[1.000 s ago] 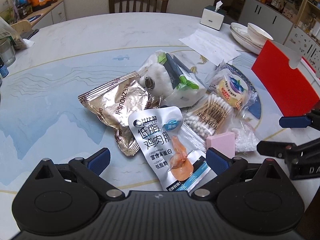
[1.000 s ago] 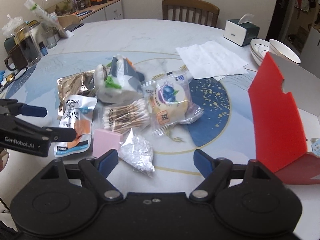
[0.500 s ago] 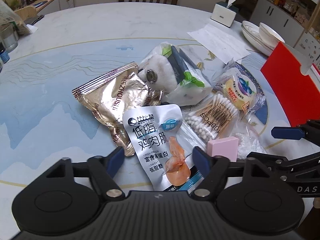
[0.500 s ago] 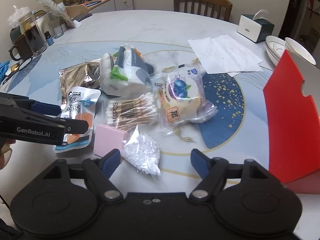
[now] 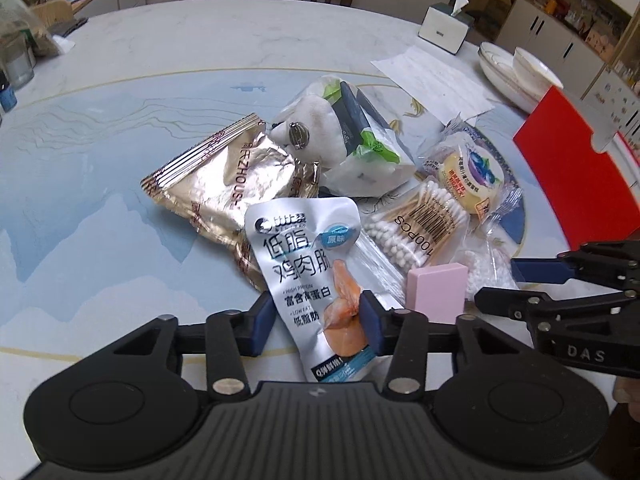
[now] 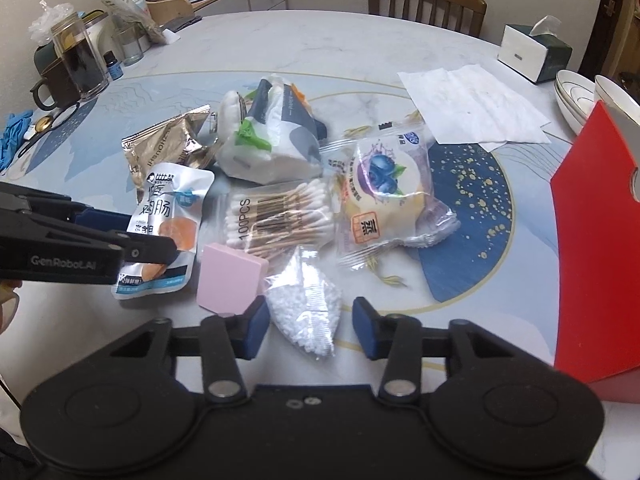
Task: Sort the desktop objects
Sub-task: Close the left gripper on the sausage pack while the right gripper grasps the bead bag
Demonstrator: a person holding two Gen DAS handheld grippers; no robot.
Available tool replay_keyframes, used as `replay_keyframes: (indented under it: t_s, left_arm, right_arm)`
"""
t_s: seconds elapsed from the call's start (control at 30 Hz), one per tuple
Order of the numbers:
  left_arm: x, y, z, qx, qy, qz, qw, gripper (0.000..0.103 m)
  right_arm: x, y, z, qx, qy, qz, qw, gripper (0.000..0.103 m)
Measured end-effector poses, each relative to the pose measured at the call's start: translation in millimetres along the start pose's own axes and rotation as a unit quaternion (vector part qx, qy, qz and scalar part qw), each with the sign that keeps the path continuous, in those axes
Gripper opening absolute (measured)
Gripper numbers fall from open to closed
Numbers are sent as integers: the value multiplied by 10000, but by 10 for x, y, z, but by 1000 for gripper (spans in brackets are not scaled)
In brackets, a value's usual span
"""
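Jaws of left gripper (image 5: 318, 322) have just closed onto the chicken-sausage pouch (image 5: 310, 276) — right gripper (image 6: 306, 326) narrowing around the bead bag (image 6: 306, 314).

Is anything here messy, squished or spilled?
Nothing is spilled. The shiny gold foil packet is crumpled and dented. The packets lie heaped: the silver chicken sausage pouch overlaps the foil packet, and the pink rectangular block rests on the clear bag of cotton swabs. Creased white paper lies farther back.
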State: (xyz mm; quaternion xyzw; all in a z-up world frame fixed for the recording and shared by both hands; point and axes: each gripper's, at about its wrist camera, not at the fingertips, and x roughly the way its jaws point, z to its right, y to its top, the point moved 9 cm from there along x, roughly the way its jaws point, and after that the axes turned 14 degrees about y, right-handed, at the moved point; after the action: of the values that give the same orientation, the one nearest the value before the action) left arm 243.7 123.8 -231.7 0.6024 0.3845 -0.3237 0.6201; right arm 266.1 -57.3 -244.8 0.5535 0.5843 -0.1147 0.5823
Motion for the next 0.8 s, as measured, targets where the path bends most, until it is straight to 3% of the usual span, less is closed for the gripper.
replay_keyframes:
  t_s: [0.07,0.57,0.67,0.8]
  left_arm:
    - [-31,-19,-18,-11,-67,26,10000,34]
    - [-213,-300,-121,75,-290,10,9996,30]
    - [-254,-299,-133,61,-325,11,9995,8]
    - [-217,-369,-135,69,-346,-129,9993,8]
  right_arm:
    - [-5,-7,1,-6,2,-5,10000,35]
    - [-167,-219,-15,151,-50,-86,9998,27]
    - [-222,-248,-30,177,-76,-81,9998,27]
    - [-280,-271,-50,186,-87,-54,9998,26]
